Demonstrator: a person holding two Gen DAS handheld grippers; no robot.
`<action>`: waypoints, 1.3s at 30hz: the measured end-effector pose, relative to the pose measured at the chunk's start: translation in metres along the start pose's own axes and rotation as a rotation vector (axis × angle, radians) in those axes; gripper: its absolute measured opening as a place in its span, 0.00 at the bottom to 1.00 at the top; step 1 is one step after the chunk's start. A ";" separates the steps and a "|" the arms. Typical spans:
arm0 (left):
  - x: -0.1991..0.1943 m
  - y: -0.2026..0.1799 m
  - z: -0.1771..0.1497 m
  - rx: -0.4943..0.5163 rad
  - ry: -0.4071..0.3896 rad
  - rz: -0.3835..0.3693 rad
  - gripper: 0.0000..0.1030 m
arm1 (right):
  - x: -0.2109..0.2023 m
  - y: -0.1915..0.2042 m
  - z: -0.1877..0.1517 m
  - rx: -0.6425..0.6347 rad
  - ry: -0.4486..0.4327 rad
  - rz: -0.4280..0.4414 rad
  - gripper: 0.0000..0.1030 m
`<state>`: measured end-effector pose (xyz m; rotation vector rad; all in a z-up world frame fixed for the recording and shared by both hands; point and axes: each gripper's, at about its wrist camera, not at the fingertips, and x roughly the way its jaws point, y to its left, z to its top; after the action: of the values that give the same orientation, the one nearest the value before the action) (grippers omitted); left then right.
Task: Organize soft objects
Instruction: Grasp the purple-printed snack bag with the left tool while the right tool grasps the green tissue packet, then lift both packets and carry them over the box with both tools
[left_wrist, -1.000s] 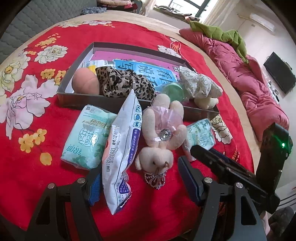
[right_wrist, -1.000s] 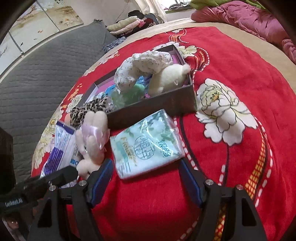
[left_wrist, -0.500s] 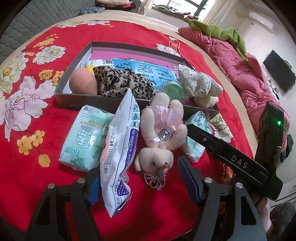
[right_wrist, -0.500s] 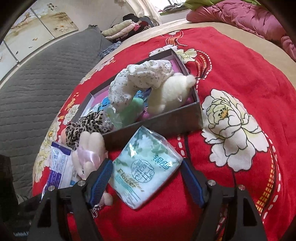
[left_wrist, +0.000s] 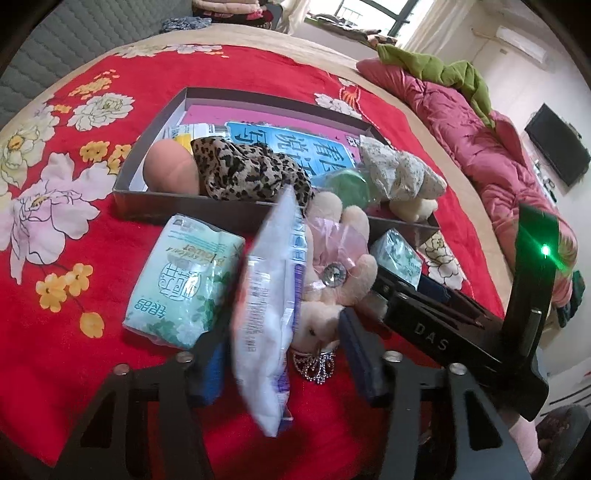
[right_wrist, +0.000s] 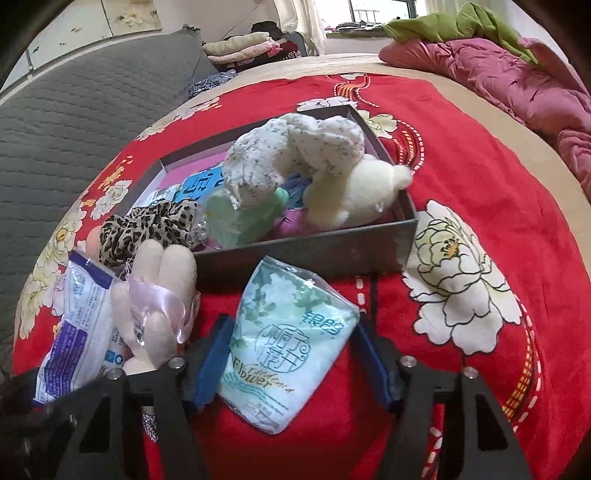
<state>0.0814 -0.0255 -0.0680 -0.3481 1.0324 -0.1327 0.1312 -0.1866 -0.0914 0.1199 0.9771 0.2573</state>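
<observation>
A grey shallow box (left_wrist: 155, 214) on the red floral bedspread holds a leopard scrunchie (left_wrist: 243, 173), a peach ball (left_wrist: 170, 171), a speckled plush (right_wrist: 295, 155) and a cream plush (right_wrist: 354, 195). In front lie a green tissue pack (left_wrist: 181, 288), a white-blue packet (left_wrist: 269, 317) and a pink plush bunny (left_wrist: 332, 273). My left gripper (left_wrist: 284, 362) is open around the packet and the bunny's head. My right gripper (right_wrist: 291, 362) is open, its fingers on both sides of a second tissue pack (right_wrist: 288, 343); it shows in the left wrist view (left_wrist: 402, 295).
A pink quilt (left_wrist: 491, 155) and green blanket (left_wrist: 436, 70) lie along the bed's right side. A grey quilted headboard (right_wrist: 74, 140) is at the left. Folded clothes (right_wrist: 251, 44) sit beyond the bed. A dark screen (left_wrist: 557, 147) hangs on the wall.
Both grippers have moved forward. The left fingers now flank the packet and bunny, and they have narrowed. The right fingers now flank the second tissue pack, close to the box.
</observation>
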 end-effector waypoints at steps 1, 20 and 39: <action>0.000 0.001 0.001 -0.004 -0.002 -0.005 0.46 | -0.001 -0.001 0.000 -0.001 0.000 0.002 0.59; -0.030 -0.001 0.009 0.015 -0.115 -0.033 0.18 | -0.035 -0.013 -0.001 -0.036 -0.069 0.023 0.51; -0.069 0.002 0.024 0.022 -0.234 -0.005 0.18 | -0.093 0.029 0.011 -0.189 -0.274 0.081 0.50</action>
<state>0.0671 0.0005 -0.0015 -0.3374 0.7978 -0.1053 0.0863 -0.1835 -0.0041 0.0209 0.6726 0.3958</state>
